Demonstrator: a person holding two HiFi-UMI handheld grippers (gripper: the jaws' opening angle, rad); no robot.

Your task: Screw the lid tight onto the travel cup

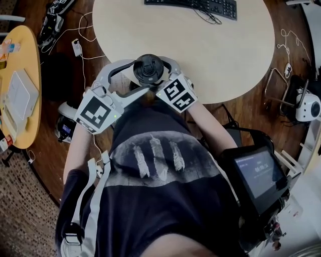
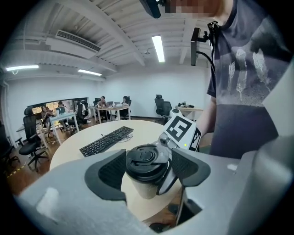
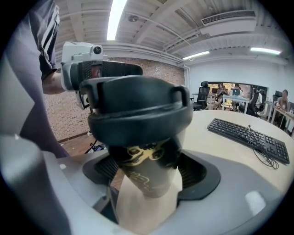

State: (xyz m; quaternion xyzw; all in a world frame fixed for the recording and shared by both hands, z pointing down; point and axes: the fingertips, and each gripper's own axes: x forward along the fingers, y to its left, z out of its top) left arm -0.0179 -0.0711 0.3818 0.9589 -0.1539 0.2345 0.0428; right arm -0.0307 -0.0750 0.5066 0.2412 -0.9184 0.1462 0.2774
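Observation:
The travel cup (image 3: 147,176) has a pale body with a black, gold-printed sleeve and a black lid (image 1: 148,69). It is upright at the round table's near edge. My right gripper (image 3: 149,172) is shut on the sleeve, a pad (image 3: 193,172) pressed on each side. My left gripper (image 2: 149,167) comes in from the left at lid height and its pads (image 2: 112,172) hold the lid (image 2: 146,160). In the head view both grippers meet at the cup, with the left marker cube (image 1: 98,111) and the right marker cube (image 1: 176,94) just below it.
A black keyboard (image 1: 193,6) lies at the far side of the pale round table (image 1: 225,55). A yellow side table (image 1: 30,55) stands at the left, with cables (image 1: 80,47) on the wooden floor. A white device (image 1: 307,106) sits at the right. People sit at desks (image 2: 59,114) in the background.

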